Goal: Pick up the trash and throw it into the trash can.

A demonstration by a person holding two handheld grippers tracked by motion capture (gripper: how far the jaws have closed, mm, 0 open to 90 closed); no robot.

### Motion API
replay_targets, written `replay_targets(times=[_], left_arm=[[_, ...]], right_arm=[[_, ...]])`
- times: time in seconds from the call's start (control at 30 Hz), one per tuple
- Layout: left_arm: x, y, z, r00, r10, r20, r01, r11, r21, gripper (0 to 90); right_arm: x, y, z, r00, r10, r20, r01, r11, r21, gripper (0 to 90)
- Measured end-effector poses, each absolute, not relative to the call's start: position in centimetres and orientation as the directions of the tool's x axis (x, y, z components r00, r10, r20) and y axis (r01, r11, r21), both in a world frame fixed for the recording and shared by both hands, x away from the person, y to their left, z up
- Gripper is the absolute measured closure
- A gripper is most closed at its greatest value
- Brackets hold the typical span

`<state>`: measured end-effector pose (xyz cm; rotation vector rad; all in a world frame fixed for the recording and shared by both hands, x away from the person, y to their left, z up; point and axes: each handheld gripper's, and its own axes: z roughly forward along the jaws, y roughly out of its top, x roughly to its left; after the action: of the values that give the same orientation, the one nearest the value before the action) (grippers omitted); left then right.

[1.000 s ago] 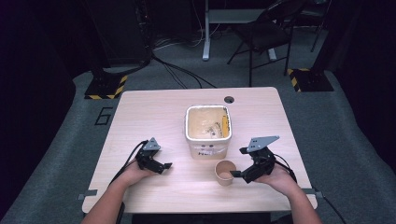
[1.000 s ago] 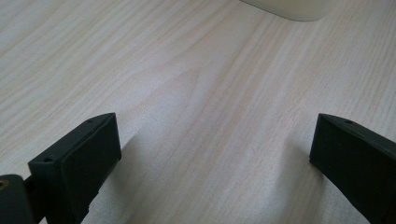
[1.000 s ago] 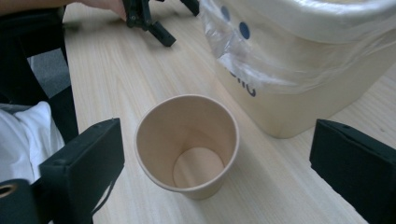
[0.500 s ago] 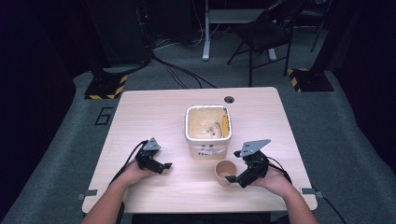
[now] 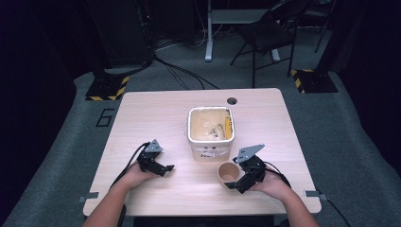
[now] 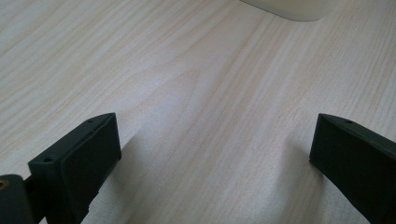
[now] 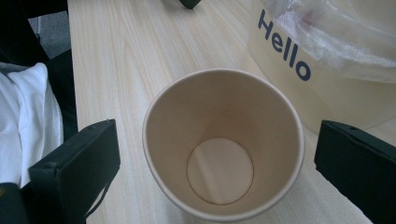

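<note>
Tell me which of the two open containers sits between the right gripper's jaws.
The small round paper cup, empty, stands between the open right gripper. The larger square bin, printed "Hello" and plastic-lined, stands beside it.

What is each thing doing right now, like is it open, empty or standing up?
paper cup: upright, empty, between the open jaws, not gripped.
bin: upright, no lid, lined with a plastic bag.
right gripper: open, at the cup.
left gripper: open, holding nothing, over bare table.
</note>
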<state>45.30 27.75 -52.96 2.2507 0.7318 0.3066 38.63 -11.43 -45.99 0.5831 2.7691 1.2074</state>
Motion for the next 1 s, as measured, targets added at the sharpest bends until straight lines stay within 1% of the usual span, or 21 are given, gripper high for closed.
replay_targets(times=[0.27,0.4,0.47,0.5,0.53,0.57,0.67,1.0], left_arm=[[45.3,27.8,-53.0,0.809,0.587,0.000,0.411,-0.566,0.715,1.9],[45.3,27.8,-53.0,0.809,0.588,-0.001,0.411,-0.566,0.715,1.9],[45.3,27.8,-53.0,0.810,0.587,0.000,0.411,-0.567,0.714,1.9],[45.3,27.8,-53.0,0.809,0.587,0.000,0.411,-0.566,0.714,1.9],[45.3,27.8,-53.0,0.809,0.588,0.000,0.411,-0.566,0.714,1.9],[45.3,27.8,-53.0,0.809,0.588,0.000,0.411,-0.566,0.714,1.9],[45.3,27.8,-53.0,0.809,0.588,0.000,0.412,-0.566,0.714,1.9],[45.3,27.8,-53.0,0.809,0.587,0.000,0.411,-0.566,0.714,1.9]], right_arm=[[38.8,-11.0,-46.9,-0.924,0.371,0.090,0.327,0.648,0.688,0.3],[39.0,-10.8,-47.2,-0.922,0.377,0.090,0.333,0.653,0.681,2.2],[39.0,-10.8,-47.2,-0.922,0.377,0.092,0.333,0.648,0.685,5.3],[39.0,-10.8,-47.2,-0.922,0.377,0.092,0.333,0.648,0.685,5.3],[39.0,-10.8,-47.2,-0.922,0.375,0.093,0.332,0.647,0.686,9.4],[39.0,-10.8,-47.2,-0.922,0.375,0.093,0.332,0.647,0.686,9.4],[39.1,-10.8,-47.0,-0.922,0.378,0.083,0.326,0.643,0.693,17.5],[39.0,-11.6,-46.0,-0.915,0.396,0.074,0.320,0.603,0.731,18.2]])
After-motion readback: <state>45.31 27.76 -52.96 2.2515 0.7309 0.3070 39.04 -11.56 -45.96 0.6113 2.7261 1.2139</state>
